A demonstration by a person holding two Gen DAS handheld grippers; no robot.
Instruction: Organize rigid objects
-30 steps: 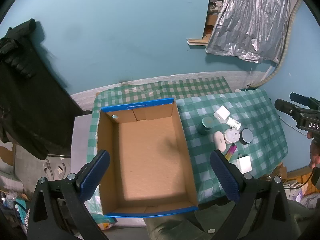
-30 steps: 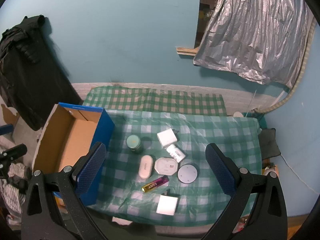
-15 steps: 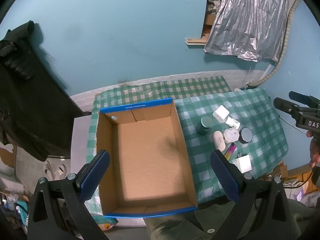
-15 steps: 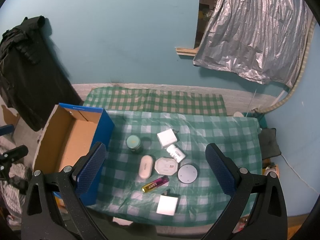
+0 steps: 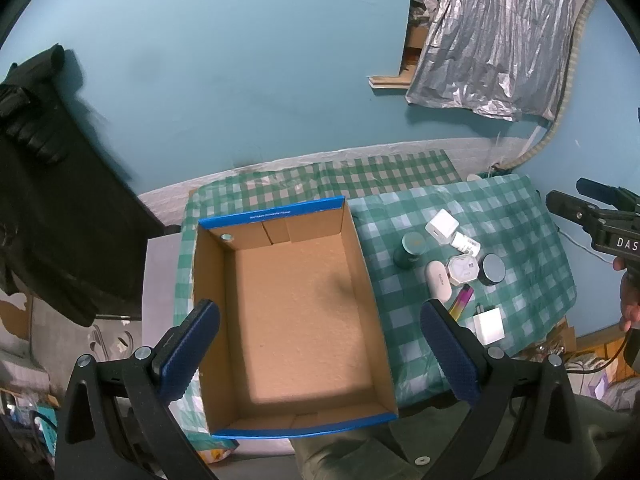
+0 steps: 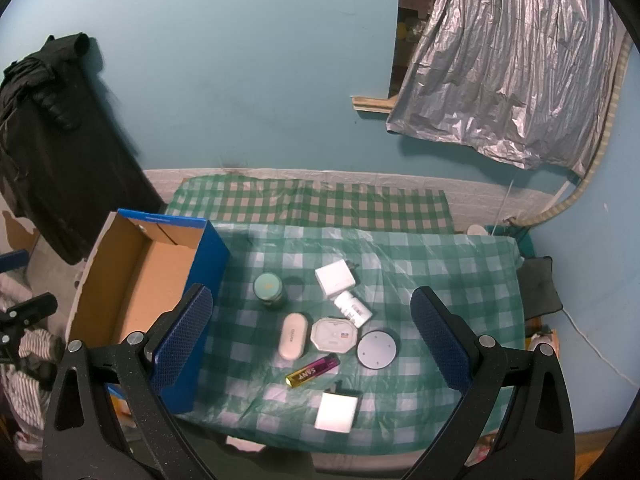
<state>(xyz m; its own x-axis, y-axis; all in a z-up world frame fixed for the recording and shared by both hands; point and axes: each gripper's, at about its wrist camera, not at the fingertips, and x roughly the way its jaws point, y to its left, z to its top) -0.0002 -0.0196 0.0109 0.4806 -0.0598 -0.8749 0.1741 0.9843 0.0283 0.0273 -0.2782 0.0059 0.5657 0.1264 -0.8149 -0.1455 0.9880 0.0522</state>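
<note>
An empty cardboard box (image 5: pixel 216 320) (image 6: pixel 96 280) with blue edges sits on the left of the checkered table (image 6: pixel 460 280). To its right lie several small items: a green jar (image 6: pixel 269 289), a white charger cube (image 6: pixel 335 278), a small white bottle (image 6: pixel 353 309), a white oval case (image 6: pixel 293 336), an octagonal white box (image 6: pixel 334 334), a round grey puck (image 6: pixel 377 349), a purple-yellow lighter (image 6: pixel 312 370) and a white adapter (image 6: pixel 336 411). My left gripper (image 5: pixel 320 354) hovers open over the box. My right gripper (image 6: pixel 312 336) hangs open above the items.
A black jacket (image 6: pixel 48 140) hangs on the blue wall at left. Silver foil sheet (image 6: pixel 508 80) covers an opening at upper right. The right gripper's body and a hand (image 5: pixel 628 304) show at the right edge of the left wrist view. Clutter lies on the floor below the table.
Both views have shifted only slightly; the left gripper drifted a little. Nothing on the table moved and both grippers stayed open.
</note>
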